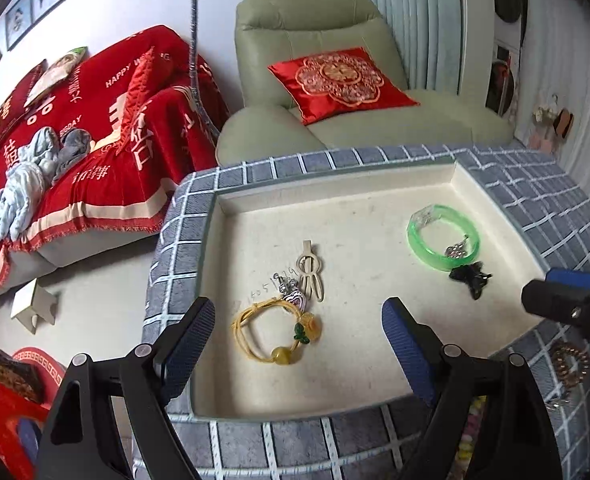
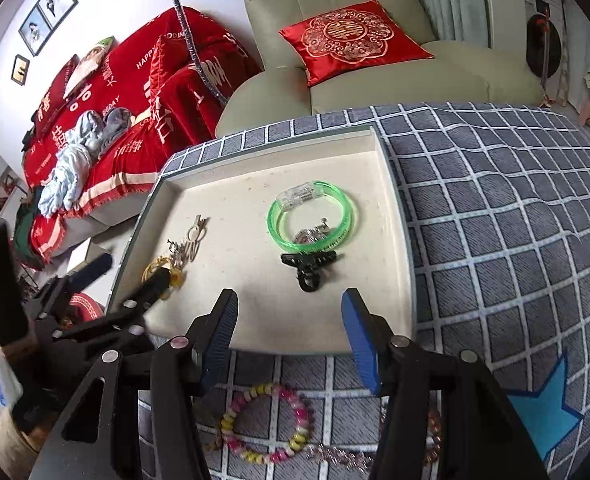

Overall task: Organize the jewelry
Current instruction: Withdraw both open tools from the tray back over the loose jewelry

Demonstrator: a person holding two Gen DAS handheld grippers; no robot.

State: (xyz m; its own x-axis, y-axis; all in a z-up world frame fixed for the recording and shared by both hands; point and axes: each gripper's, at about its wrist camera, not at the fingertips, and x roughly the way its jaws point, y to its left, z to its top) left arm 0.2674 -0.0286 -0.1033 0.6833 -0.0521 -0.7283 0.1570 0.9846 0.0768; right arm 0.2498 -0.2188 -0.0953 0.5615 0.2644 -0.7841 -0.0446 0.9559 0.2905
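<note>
Evidently both grippers are between placements: the left gripper (image 1: pixel 299 324) has its fingers spread wide with nothing held, poised over the yellow bracelet (image 1: pixel 277 330) that lies in the tray (image 1: pixel 335 190), and the right gripper (image 2: pixel 289 336) has its fingers spread too, empty, just short of the black clip (image 2: pixel 309 268). In the tray the yellow bracelet touches a cream clip (image 1: pixel 311 272) and a small silver piece, while the green bangle (image 2: pixel 311 218) lies well apart with the black clip at its near edge. Still outside the tray, on the cloth near the right gripper, lie a pink-and-yellow bracelet (image 2: pixel 265 424) and what may be a chain beside it, partly hidden by the fingers.

I judge the next move to be a reach back for one of those: lower the spread fingers around the beads, close gently, lift over the tray's rim.

The tray sits on a grey checked cloth (image 2: pixel 495 240). Beyond stand a green armchair (image 1: pixel 315 28) with a red cushion and a sofa under a red throw.
</note>
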